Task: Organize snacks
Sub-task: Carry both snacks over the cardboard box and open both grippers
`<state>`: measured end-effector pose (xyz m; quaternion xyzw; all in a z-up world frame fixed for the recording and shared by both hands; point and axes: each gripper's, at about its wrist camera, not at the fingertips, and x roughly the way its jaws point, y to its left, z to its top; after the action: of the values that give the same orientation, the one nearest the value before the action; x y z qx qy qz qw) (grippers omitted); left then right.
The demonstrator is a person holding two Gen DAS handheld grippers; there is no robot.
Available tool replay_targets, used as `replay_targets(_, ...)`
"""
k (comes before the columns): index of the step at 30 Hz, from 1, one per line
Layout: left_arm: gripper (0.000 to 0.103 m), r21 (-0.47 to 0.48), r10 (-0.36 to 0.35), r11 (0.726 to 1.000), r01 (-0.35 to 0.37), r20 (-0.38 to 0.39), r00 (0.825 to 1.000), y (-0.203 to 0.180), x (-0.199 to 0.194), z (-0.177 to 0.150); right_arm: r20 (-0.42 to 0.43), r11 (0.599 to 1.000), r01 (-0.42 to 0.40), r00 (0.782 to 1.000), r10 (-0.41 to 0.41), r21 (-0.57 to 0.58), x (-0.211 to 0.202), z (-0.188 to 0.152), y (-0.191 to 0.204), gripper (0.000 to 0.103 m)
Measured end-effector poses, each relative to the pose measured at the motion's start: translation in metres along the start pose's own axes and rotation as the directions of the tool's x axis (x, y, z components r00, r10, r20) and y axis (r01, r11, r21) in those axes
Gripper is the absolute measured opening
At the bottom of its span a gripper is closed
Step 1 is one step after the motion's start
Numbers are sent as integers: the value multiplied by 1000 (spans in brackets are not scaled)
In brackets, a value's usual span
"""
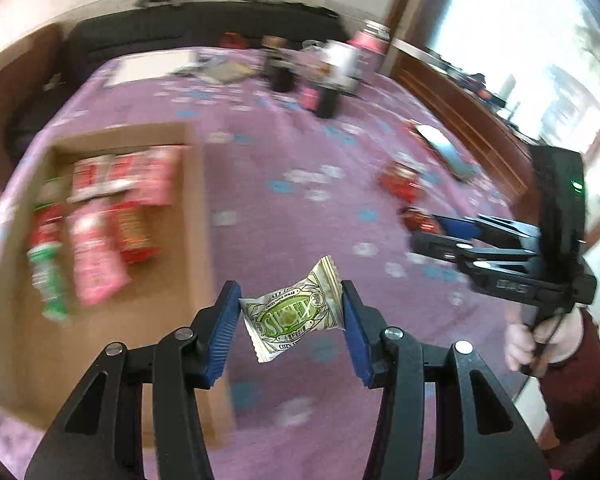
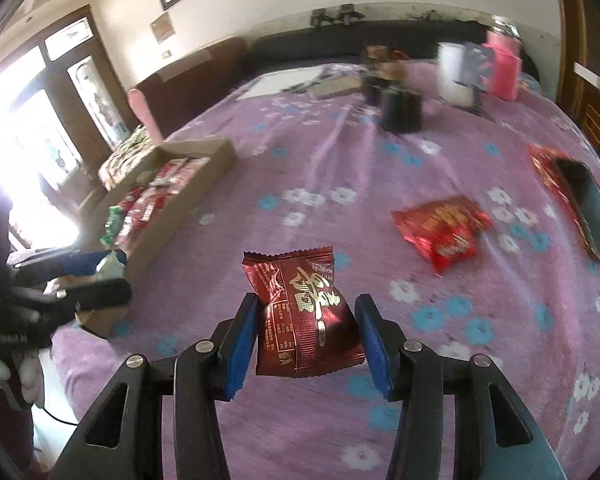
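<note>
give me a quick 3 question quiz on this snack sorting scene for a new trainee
1. True or false: both grippers hold a snack packet.
2. Multiple choice: the packet in the left gripper is A) dark red, B) cream and green, C) blue.
3. Fill the blank: the sorted snacks lie in a cardboard ____ on the purple cloth.

Key
1. True: the left gripper holds the cream and green packet and the right gripper holds the dark red packet.
2. B.
3. box. One bright red packet lies loose on the cloth outside it.
</note>
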<state>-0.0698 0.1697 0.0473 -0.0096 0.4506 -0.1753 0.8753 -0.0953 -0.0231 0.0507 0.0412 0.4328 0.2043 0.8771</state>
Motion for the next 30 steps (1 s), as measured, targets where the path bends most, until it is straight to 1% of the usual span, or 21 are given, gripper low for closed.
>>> replay_targets(2, 48, -46, 74, 996, -74, 2, 997, 28, -7, -3, -1, 999, -28, 1000, 28, -24, 4, 9, 18, 50)
replay_targets(3, 48, -75, 98, 992, -98, -5, 995, 42, -10, -4, -1, 999, -37, 999, 37, -35, 6, 12, 25, 50)
replay_targets(5, 48, -124, 145, 981, -147, -24, 989, 69, -12, -7, -4, 996, -63, 998, 62, -68, 11, 21, 46, 50)
replay_targets(7, 48, -163, 199, 965, -204, -49, 979, 94, -12, -9, -11, 991, -91, 996, 91, -98, 18, 29, 68, 50)
replay_targets(12, 48, -232, 265, 931, -283, -103, 959, 136, -1, -5, -37, 973, -147, 989, 143, -175, 43, 48, 126, 50)
replay_targets(17, 48, -272, 287, 908, -319, -152, 946, 162, 18, 0, -100, 952, -184, 981, 164, -247, 78, 55, 180, 49)
replay_targets(18, 49, -280, 293, 902, -329, -164, 942, 166, 23, 0, -113, 948, -193, 979, 169, -252, 83, 54, 186, 49)
replay_targets(21, 49, -298, 288, 896, -330, -178, 941, 175, 28, -1, -156, 936, -223, 970, 186, -272, 98, 49, 204, 49)
replay_targets(22, 50, -293, 302, 892, -345, -182, 936, 177, 29, 0, -171, 931, -226, 968, 183, -285, 104, 46, 211, 49)
replay_targets(27, 52, -281, 313, 895, -347, -158, 937, 175, 33, 5, -219, 923, -218, 964, 153, -316, 129, 37, 229, 49)
replay_targets(30, 52, -309, 296, 892, -330, -154, 943, 178, 29, 3, -216, 923, -191, 969, 123, -333, 138, 35, 235, 49)
